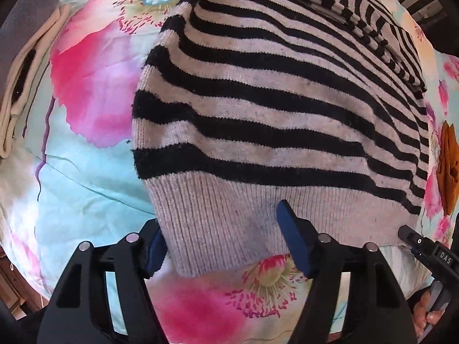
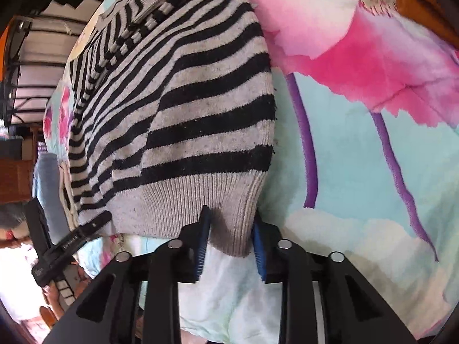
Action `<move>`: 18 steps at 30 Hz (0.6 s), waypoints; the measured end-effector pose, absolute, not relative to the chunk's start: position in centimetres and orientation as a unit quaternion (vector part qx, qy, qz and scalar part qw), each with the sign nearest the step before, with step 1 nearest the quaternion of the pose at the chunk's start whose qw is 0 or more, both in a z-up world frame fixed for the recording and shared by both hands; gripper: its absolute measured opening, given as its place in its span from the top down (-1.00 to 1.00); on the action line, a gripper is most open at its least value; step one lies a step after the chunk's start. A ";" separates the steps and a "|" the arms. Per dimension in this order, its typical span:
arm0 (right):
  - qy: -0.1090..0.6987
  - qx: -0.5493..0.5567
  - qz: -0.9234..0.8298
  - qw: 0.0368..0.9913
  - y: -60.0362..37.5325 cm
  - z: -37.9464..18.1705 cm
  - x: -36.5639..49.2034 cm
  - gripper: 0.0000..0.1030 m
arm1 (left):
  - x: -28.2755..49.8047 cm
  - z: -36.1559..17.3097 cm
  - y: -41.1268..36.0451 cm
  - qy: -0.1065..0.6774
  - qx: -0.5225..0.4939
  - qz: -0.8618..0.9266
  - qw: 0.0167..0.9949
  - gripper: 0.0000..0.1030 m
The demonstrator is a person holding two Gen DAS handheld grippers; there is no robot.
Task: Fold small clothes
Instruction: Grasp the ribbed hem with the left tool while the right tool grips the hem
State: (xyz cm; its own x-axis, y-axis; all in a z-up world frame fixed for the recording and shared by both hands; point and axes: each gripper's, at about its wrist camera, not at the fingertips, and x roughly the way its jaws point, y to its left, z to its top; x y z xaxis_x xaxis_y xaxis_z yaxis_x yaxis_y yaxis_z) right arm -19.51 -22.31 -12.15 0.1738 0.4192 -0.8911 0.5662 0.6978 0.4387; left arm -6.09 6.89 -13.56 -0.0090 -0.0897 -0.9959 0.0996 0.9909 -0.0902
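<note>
surface: bed with floral cover (image 1: 86, 172), pink flowers on pale blue; no desk in view.
garment: striped sweater (image 1: 258, 109), grey and black knit, lying flat on the cover; one sleeve is folded across the top around 1 o'clock in the left wrist view; ribbed hem (image 1: 218, 229) sits nearest both cameras.
left claw: left claw (image 1: 223, 243) pointing down over the hem's left corner, at 6 o'clock in its own view; jaws wide, one pad on each side of the corner, not pressing on it that I can see.
right claw: right claw (image 2: 231, 240) at the hem's right corner, 6 o'clock in its view; jaws narrow, blue pads hard against the bunched rib, so it reads as holding the hem.
other stuff: cream garment (image 1: 17, 91) at 9 o'clock and an orange cloth (image 1: 449, 166) at 3 o'clock of the left view, both apart from the sweater.
step: judged as taking hold of both hem corners, ahead of the bottom-to-top fold.
next move needs: left claw to close on its corner and catch both knit layers; then both corners lifted evenly and carried toward 12 o'clock, keeping the hem straight so the tucked sleeve isn't dragged.
</note>
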 end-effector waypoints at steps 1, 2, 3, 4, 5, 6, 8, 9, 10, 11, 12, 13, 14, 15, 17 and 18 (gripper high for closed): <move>0.640 0.388 -0.056 0.661 -22.4 -12.2 -19.6 0.42 | -6.2 -13.5 7.0 0.709 0.004 -0.063 0.702 -0.51; 0.639 0.390 -0.056 0.660 -22.5 -12.1 -19.5 0.41 | -6.1 -13.7 7.0 0.712 0.006 -0.051 0.700 -0.73; 0.639 0.390 -0.056 0.660 -22.4 -12.1 -19.5 0.39 | -6.7 -13.9 7.1 0.715 0.008 -0.043 0.698 -0.83; 0.640 0.390 -0.055 0.660 -22.4 -12.1 -19.5 0.32 | -6.6 -14.1 7.2 0.717 0.007 -0.040 0.696 -0.83; 0.639 0.392 -0.052 0.660 -22.3 -12.1 -19.4 0.23 | -6.5 -14.2 7.2 0.718 0.005 -0.040 0.695 -0.84; 0.639 0.393 -0.050 0.660 -22.2 -12.1 -19.3 0.19 | -6.5 -14.1 7.0 0.718 0.005 -0.040 0.695 -0.84; 0.639 0.391 -0.047 0.661 -22.0 -12.0 -19.2 0.08 | -6.5 -13.9 6.6 0.714 0.016 -0.040 0.699 -0.84; 0.640 0.388 -0.046 0.662 -21.8 -11.9 -19.1 0.05 | -6.6 -13.8 6.3 0.712 0.024 -0.040 0.701 -0.84; 0.640 0.387 -0.045 0.662 -21.8 -11.9 -19.0 0.02 | -6.7 -13.6 6.1 0.709 0.032 -0.040 0.703 -0.84; 0.640 0.385 -0.045 0.663 -21.6 -11.9 -19.0 0.00 | -6.7 -13.5 5.8 0.707 0.036 -0.039 0.706 -0.83; 0.640 0.384 -0.044 0.664 -21.6 -11.9 -19.0 0.00 | -6.7 -13.3 5.4 0.703 0.040 -0.040 0.709 -0.78; 0.640 0.384 -0.045 0.664 -21.6 -11.8 -19.0 0.00 | -6.8 -13.1 5.2 0.700 0.042 -0.042 0.712 -0.72; 0.639 0.385 -0.045 0.664 -21.7 -11.9 -19.0 0.00 | -6.9 -12.8 4.7 0.695 0.046 -0.050 0.716 -0.57; 0.638 0.386 -0.045 0.664 -21.7 -11.9 -19.0 0.00 | -7.0 -12.5 4.4 0.690 0.050 -0.055 0.720 -0.35; 0.636 0.387 -0.047 0.666 -21.8 -11.8 -19.1 0.00 | -7.3 -12.0 3.3 0.677 0.067 -0.067 0.730 -0.10; 0.636 0.386 -0.048 0.667 -21.8 -11.8 -19.1 0.01 | -7.6 -11.7 2.6 0.669 0.079 -0.071 0.735 0.05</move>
